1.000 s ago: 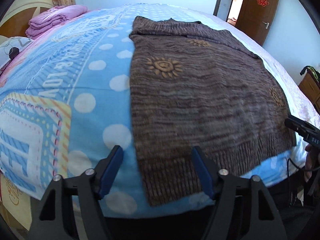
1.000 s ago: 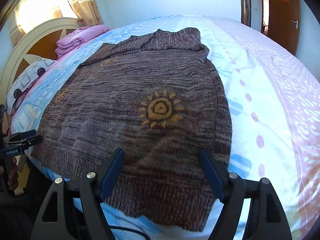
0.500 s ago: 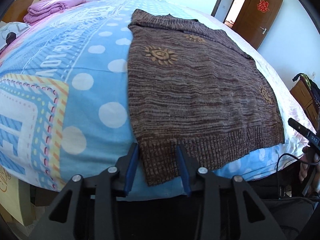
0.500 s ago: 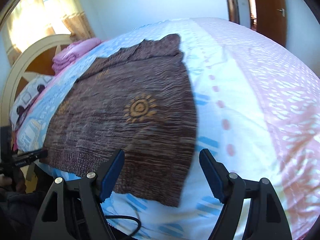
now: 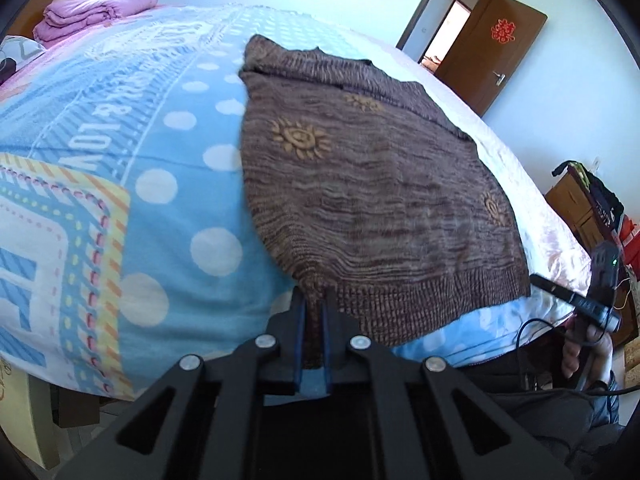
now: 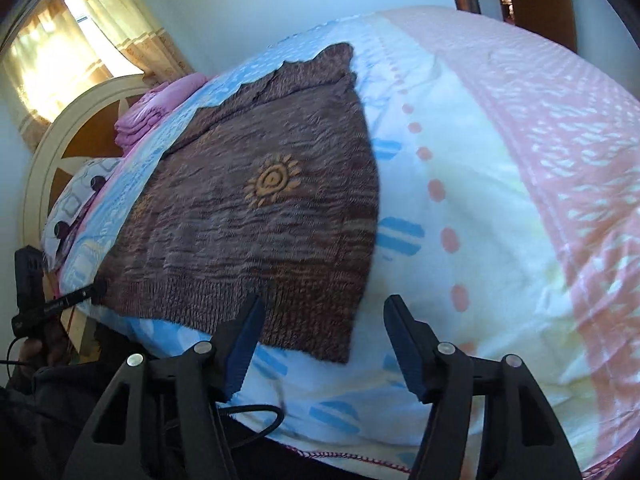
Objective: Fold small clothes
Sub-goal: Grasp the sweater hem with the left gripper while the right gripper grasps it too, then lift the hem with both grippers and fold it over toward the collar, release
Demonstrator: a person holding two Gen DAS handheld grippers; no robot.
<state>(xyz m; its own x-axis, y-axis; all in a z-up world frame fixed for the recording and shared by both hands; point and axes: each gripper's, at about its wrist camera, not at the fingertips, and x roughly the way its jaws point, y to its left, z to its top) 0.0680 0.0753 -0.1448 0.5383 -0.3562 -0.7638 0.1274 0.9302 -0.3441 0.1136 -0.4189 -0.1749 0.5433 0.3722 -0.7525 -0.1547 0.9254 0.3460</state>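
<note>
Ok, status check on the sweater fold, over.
Left gripper shut on brown knit sweater at its near hem corner. Right gripper closing around the other hem corner, not yet pinching. Sweater flat on bedspread; nothing in the way.

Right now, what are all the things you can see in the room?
Brown knitted sweater with orange sun patterns: one, lying flat on the bed.
Blue, white and pink printed bed cover: one, under the sweater.
Folded pink blanket: one, at the head of the bed.
Cream curved wooden headboard: one, behind the blanket.
Brown wooden door: one, far wall.
Left tongs: black with blue pads, shut on the sweater's near corner.
Right tongs: black with blue pads, closing around the other near corner.
</note>
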